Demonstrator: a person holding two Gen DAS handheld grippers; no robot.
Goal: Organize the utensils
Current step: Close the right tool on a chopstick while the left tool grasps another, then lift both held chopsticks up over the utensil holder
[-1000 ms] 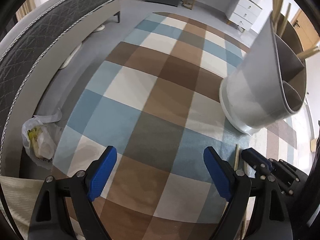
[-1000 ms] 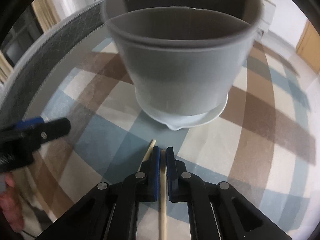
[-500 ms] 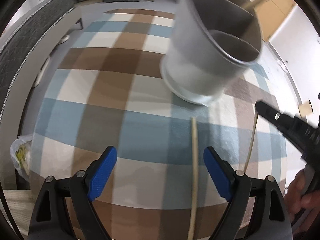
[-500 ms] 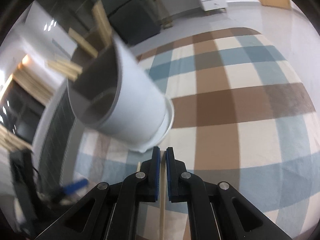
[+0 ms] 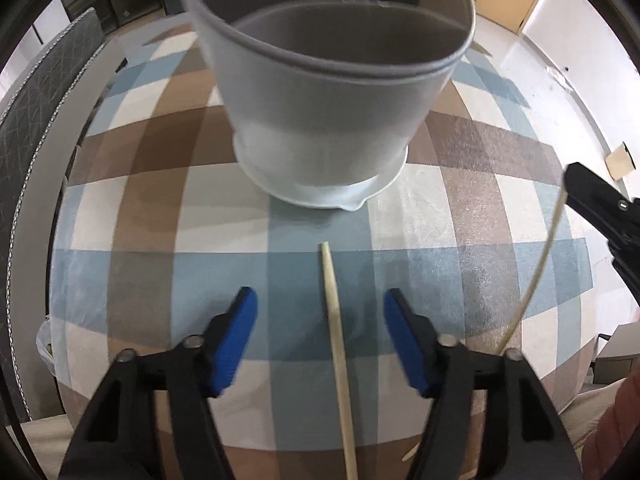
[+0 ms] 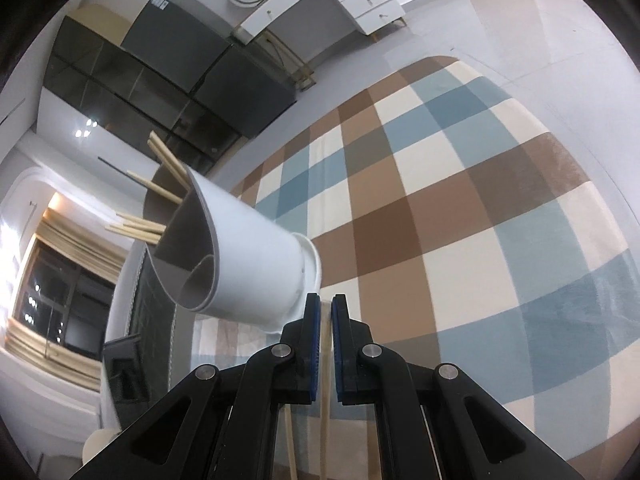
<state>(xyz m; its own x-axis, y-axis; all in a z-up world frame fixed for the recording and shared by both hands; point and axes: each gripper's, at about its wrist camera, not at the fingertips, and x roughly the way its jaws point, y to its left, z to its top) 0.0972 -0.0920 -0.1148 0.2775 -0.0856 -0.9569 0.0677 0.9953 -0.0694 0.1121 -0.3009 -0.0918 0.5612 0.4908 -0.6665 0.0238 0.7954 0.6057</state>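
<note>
Chopstick (image 5: pixel 335 332) on the checked rug (image 5: pixel 120 240), lying lengthwise between the blue pads of the left gripper (image 5: pixel 320 320), its tip aimed at the grey holder (image 5: pixel 320 120) standing just ahead. Those jaws have just been closing in, and the stick sits in the gap, a touch nearer the right pad, neither pad on it yet, so the left side is not gripping anything so far.

Over on the right, the right gripper (image 6: pixel 325 320) is clenched on a second chopstick (image 6: pixel 325 400), the thin pale shaft pinched between the pads and running back under the tool. From the left camera that stick (image 5: pixel 536 272) shows as a long curved line hanging from the black tool at the edge. The holder (image 6: pixel 240 264) already has a bunch of sticks (image 6: pixel 160 184) poking out of its back compartment.

Now, handling: this looks like light, stiff wood or bamboo, round and smooth, so it will likely roll or skid on the rug pile if one pad arrives first. It seems sturdy enough for a firm pinch. Best bet is a grip around mid-shaft, pads square across it, so it doesn't swing nose-down when lifted toward the holder.
</note>
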